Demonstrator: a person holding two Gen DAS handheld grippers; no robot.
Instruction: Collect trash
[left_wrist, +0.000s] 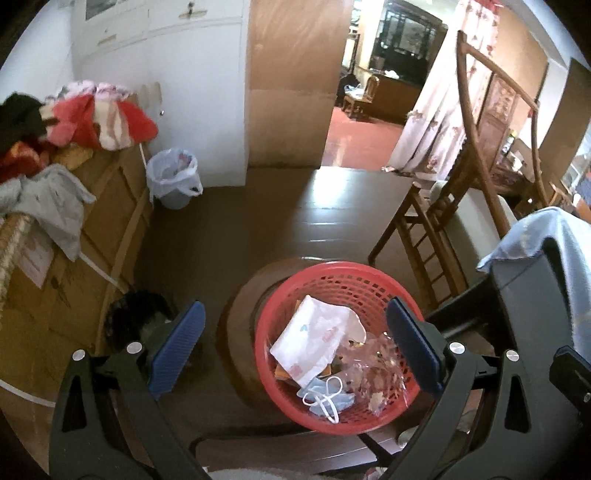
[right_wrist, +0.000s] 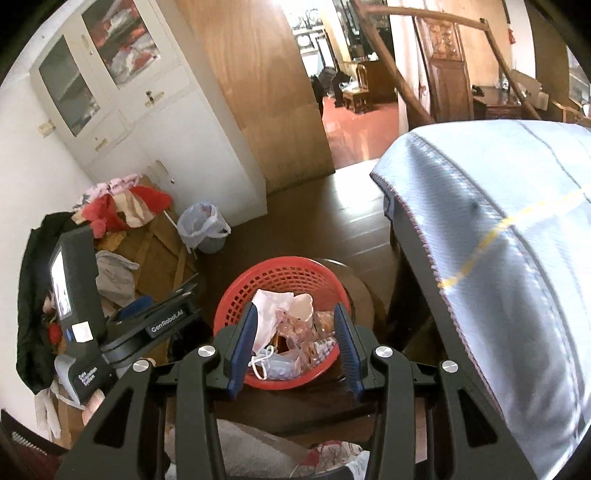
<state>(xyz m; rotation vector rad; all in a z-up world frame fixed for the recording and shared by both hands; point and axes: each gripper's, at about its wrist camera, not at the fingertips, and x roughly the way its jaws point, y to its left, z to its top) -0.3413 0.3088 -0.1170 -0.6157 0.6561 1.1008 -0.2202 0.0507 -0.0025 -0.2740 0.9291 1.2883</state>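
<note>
A red mesh basket (left_wrist: 321, 267) stands on a round wooden stool (left_wrist: 240, 332). In it lie a white wrapper (left_wrist: 314, 343), a blue face mask (left_wrist: 325, 398) and crumpled clear plastic (left_wrist: 376, 362). My left gripper (left_wrist: 295, 345) hangs above it, open wide, with nothing between its blue pads (left_wrist: 177, 347). In the right wrist view the same basket (right_wrist: 273, 264) lies below my right gripper (right_wrist: 294, 350). Its jaws stand partly apart and grip nothing. The trash shows through the gap, down in the basket. The left gripper's black body shows left of the basket there.
A bin lined with a white bag (left_wrist: 173, 177) stands by the white cabinet (left_wrist: 199, 92). Cardboard boxes (left_wrist: 92, 236) piled with clothes fill the left. A black mesh bin (left_wrist: 136, 314) sits beside them. A wooden chair (left_wrist: 461, 206) and a light blue cloth (right_wrist: 498, 258) crowd the right.
</note>
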